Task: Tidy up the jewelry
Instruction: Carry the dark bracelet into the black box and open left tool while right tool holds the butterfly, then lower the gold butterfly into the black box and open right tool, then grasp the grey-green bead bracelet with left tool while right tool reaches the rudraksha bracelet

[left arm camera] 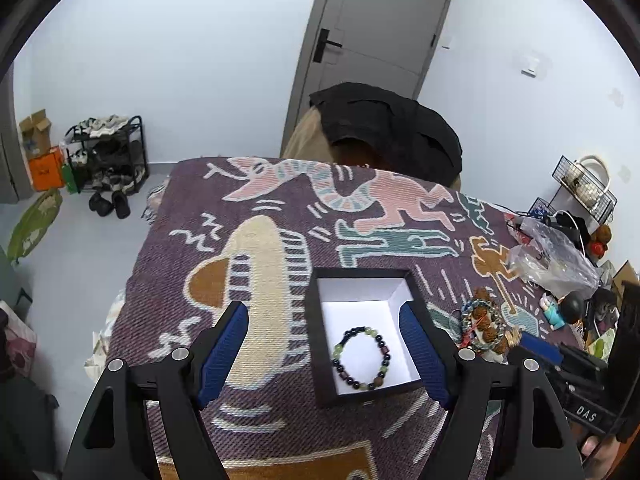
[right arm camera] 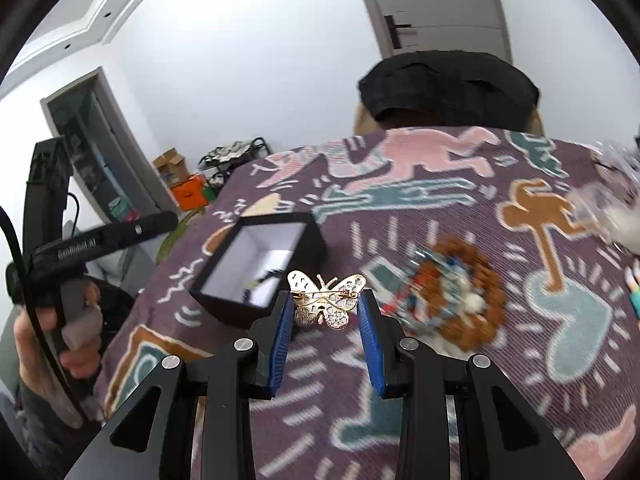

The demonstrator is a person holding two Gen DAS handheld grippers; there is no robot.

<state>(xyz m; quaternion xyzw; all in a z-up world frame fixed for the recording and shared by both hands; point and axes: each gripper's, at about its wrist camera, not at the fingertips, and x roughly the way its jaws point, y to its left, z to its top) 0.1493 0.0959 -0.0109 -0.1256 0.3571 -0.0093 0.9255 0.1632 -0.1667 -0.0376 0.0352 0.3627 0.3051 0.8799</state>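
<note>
Left wrist view, left gripper (left arm camera: 324, 320) spread wide over black box (left arm camera: 320, 344) holding beaded bracelet (left arm camera: 361, 357), jewelry pile (left arm camera: 486, 326) right of box, right gripper (right arm camera: 325, 300) clamped on butterfly brooch (right arm camera: 326, 300) near box.

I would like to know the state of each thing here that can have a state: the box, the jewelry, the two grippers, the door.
Black box: open, lid off.
Beaded bracelet: lying flat inside the box.
Butterfly brooch: held off the cloth.
Left gripper: open, empty.
Right gripper: shut on the brooch.
Pile of bracelets: loose on the cloth, beside the box.
Grey door: closed.
</note>
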